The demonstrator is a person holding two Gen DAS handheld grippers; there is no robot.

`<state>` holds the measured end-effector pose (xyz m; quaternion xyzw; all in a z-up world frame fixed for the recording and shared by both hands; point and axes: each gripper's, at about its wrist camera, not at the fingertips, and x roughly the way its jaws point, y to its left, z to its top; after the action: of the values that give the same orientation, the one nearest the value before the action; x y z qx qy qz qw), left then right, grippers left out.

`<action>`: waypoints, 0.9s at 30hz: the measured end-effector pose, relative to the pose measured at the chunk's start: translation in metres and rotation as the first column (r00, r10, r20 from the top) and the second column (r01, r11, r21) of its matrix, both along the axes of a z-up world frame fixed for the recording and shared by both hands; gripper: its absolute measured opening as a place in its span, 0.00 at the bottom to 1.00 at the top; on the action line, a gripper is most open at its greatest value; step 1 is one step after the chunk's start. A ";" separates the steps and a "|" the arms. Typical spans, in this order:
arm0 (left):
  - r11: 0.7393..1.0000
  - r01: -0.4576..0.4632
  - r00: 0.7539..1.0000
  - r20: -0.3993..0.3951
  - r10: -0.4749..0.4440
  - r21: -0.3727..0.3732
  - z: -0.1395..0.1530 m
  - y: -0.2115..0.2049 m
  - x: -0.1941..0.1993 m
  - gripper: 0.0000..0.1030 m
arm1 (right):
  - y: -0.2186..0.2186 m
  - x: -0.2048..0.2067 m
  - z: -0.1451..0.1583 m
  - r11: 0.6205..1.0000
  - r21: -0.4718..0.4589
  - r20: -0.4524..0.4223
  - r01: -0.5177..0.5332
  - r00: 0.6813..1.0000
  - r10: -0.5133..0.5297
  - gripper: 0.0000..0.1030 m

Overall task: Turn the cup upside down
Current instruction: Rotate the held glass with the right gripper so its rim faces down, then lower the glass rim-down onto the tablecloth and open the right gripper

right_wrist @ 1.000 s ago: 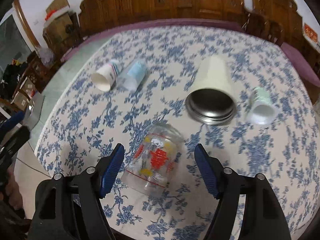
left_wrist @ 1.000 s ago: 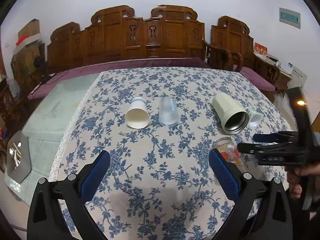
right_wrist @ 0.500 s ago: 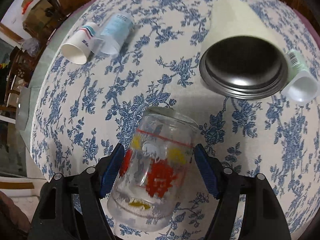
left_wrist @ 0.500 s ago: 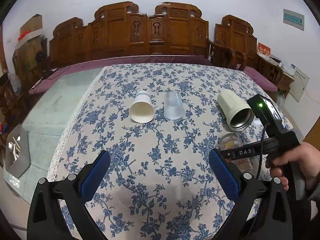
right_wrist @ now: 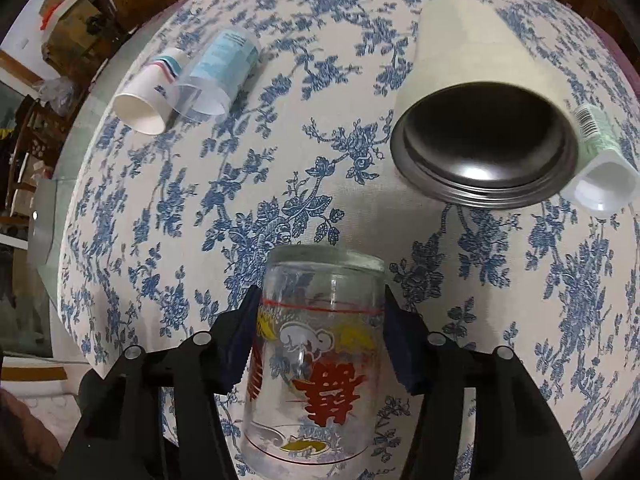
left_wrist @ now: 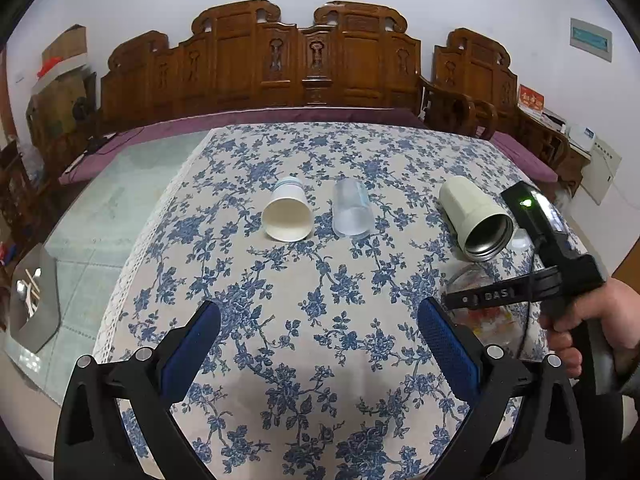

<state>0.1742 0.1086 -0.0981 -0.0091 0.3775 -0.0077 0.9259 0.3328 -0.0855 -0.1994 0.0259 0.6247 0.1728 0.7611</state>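
Right tool (right_wrist: 318,338) clamps printed clear glass (right_wrist: 316,364).

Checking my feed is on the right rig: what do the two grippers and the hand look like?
Both grippers, left gripper and right gripper, are black plastic frames with silver screws and blue textured finger pads. The right one carries white "DAS" lettering and a green light. The bare right hand grips its handle.

Paper cup (left_wrist: 287,216) left of plastic cup (left_wrist: 352,209); tumbler (left_wrist: 476,219) right.
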 end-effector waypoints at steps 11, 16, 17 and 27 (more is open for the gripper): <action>1.000 -0.001 1.000 -0.004 0.001 0.006 -0.001 -0.002 0.000 0.92 | -0.009 -0.034 0.055 0.997 0.010 0.302 -0.078 0.951 0.071 0.57; 1.000 -0.002 1.000 -0.003 0.002 0.009 -0.001 -0.003 0.000 0.92 | -0.002 -0.034 0.053 0.995 -0.028 0.363 -0.091 0.927 0.095 0.57; 1.000 -0.003 1.000 -0.003 0.003 0.009 -0.001 -0.002 0.000 0.92 | -0.001 -0.034 0.053 0.995 -0.034 0.366 -0.096 0.925 0.102 0.57; 1.000 -0.003 1.000 -0.001 0.003 0.008 0.000 -0.002 0.000 0.92 | 0.011 -0.037 0.058 0.982 -0.122 0.334 -0.146 0.925 0.179 0.56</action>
<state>0.1739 0.1065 -0.0980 -0.0059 0.3781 -0.0046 0.9257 0.2962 -0.0741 -0.1419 -0.0928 0.4899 0.2075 0.8416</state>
